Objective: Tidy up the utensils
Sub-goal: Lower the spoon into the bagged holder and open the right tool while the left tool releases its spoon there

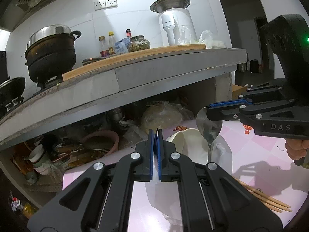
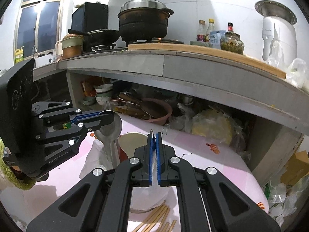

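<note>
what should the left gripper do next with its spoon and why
Probably ease the left gripper toward the cup, then lower: it is shut on the spoon by its bowl, and the handle hangs just beside the rim, not inside. The right gripper grips a second spoon.

cup (image 2: pixel 133 141) behind bowl (image 2: pixel 146 197), chopsticks (image 2: pixel 154 220) in front
</note>
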`<state>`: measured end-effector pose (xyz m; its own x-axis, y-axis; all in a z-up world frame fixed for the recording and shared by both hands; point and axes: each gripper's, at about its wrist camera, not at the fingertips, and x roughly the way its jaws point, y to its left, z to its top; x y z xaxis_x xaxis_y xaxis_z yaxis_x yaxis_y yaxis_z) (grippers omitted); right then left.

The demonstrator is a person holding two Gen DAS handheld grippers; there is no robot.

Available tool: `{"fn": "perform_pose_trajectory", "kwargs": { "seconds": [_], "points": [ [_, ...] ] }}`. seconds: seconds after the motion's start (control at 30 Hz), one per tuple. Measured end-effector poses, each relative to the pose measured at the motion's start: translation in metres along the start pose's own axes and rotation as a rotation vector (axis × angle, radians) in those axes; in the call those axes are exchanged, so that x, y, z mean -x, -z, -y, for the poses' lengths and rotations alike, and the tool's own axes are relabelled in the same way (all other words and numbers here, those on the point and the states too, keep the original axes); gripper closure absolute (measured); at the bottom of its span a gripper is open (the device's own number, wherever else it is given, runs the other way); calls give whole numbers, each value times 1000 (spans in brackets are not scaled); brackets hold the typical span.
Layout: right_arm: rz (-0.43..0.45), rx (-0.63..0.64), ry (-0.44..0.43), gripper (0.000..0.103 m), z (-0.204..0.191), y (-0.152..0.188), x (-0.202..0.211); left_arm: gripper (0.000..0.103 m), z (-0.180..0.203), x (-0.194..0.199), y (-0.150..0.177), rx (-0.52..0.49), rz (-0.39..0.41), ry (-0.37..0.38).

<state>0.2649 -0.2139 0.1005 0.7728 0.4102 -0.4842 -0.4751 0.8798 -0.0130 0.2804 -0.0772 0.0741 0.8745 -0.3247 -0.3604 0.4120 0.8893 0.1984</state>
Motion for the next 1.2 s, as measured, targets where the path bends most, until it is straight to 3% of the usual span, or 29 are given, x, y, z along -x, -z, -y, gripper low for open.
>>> {"fn": "perform_pose_trajectory", "kwargs": {
  "seconds": [0.63, 0.83, 0.97, 1.1, 1.2],
  "points": [
    [-79, -95, -45, 99, 13, 8, -22, 100, -5, -18, 11, 64, -44, 39],
    [-100, -137, -75, 96, 16, 6, -21, 98, -14, -21, 12, 126, -66, 86],
    [-99, -159, -90, 95, 17, 5, -20, 86, -17, -22, 12, 144, -86, 91],
    [-76, -193, -113, 79, 22, 2, -12, 72, -22, -17, 11, 171, -85, 104],
    [-54, -217, -123, 76, 26, -2, -3, 64, -26, -11, 9, 194, -74, 106]
  ]
}}
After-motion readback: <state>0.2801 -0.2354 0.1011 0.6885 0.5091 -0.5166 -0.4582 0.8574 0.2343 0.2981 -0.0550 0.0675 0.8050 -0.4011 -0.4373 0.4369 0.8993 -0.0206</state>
